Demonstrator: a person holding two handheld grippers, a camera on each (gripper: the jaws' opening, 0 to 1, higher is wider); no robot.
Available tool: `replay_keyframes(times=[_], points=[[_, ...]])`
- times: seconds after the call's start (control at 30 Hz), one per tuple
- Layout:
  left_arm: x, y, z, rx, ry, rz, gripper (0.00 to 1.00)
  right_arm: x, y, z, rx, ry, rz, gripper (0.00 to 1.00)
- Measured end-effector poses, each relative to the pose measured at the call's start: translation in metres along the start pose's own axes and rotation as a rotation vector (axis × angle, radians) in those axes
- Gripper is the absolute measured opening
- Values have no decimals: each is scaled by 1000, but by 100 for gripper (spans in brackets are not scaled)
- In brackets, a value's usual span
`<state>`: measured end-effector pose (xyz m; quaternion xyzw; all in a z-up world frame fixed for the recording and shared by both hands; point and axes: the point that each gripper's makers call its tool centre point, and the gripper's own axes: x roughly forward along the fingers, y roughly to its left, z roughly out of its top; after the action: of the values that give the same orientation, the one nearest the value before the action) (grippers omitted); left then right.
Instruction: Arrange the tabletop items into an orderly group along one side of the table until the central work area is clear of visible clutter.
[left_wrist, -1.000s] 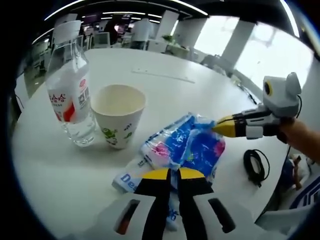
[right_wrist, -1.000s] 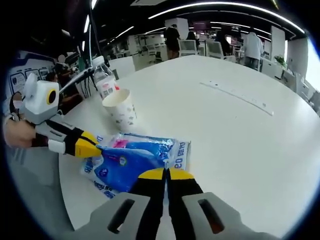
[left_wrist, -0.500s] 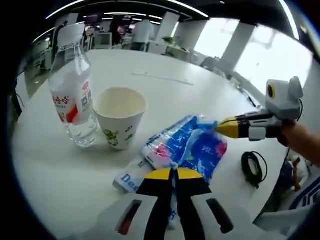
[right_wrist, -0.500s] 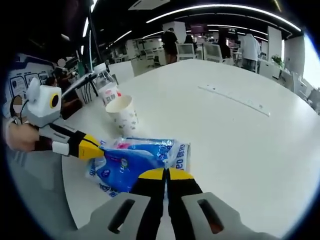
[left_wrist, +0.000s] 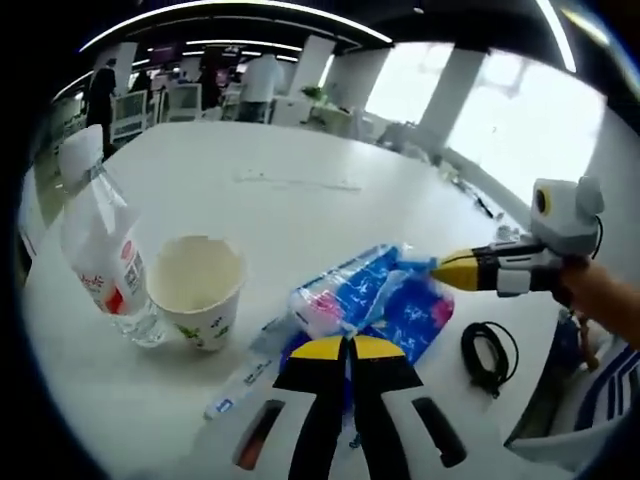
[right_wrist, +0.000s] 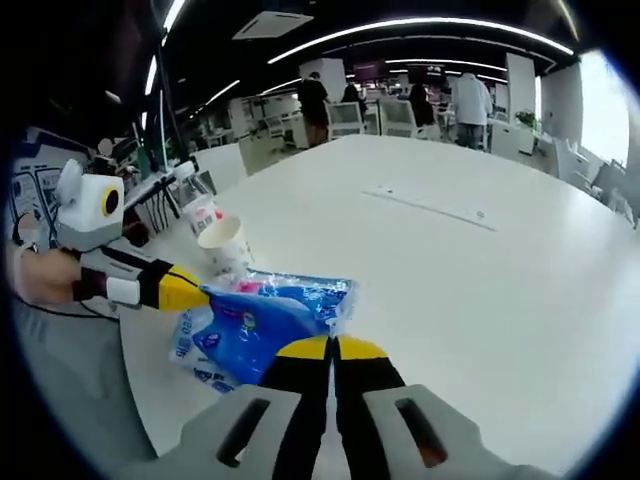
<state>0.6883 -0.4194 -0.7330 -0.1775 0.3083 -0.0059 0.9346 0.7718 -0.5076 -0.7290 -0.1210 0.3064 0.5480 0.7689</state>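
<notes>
White worktop (left_wrist: 300, 200) carries every item near one edge; the far surface is bare apart from a thin strip (right_wrist: 430, 208). Blue plastic packs (left_wrist: 375, 300) form the largest item: soft film, light, slippery, easily crumpled, and likely to sag if lifted from one end. Judged best hold: a sealed edge or corner, one at each end.

Both grippers are clenched on the packs from opposite sides. The left gripper (left_wrist: 348, 350) grips the near edge, its jaws together over the film; the right gripper (right_wrist: 330, 350) grips the other edge, and its yellow tip shows in the left gripper view (left_wrist: 445, 268). The packs hang between the two tips, partly raised.

Beside the packs stand a paper cup (left_wrist: 195, 305), light and easily tipped, and a bottle (left_wrist: 100, 250) touching or just beside it. A black cable coil (left_wrist: 488, 352) lies near the worktop edge.
</notes>
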Motion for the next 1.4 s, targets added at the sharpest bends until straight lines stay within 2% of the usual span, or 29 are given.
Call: replay_keyframes(times=[0.13, 0.4, 0.63, 0.97, 1.17, 1.3, 1.4], points=[[6, -17, 6, 29, 3, -35, 0, -14, -15, -2, 23, -15, -40, 0], [25, -51, 19, 29, -2, -106, 0, -41, -44, -11, 62, -36, -114, 0], [44, -77, 19, 62, 16, -159, 0, -59, -64, -22, 98, -46, -165, 0], [67, -102, 21, 91, 33, -207, 0, -83, -85, -36, 135, -50, -228, 0], [82, -113, 17, 81, 40, -231, 0, -89, -98, -44, 170, -60, -253, 0], [91, -118, 19, 83, 22, -249, 0, -92, -104, -51, 186, -61, -268, 0], [95, -121, 14, 81, 34, -256, 0, -93, -106, -57, 198, -59, -276, 0]])
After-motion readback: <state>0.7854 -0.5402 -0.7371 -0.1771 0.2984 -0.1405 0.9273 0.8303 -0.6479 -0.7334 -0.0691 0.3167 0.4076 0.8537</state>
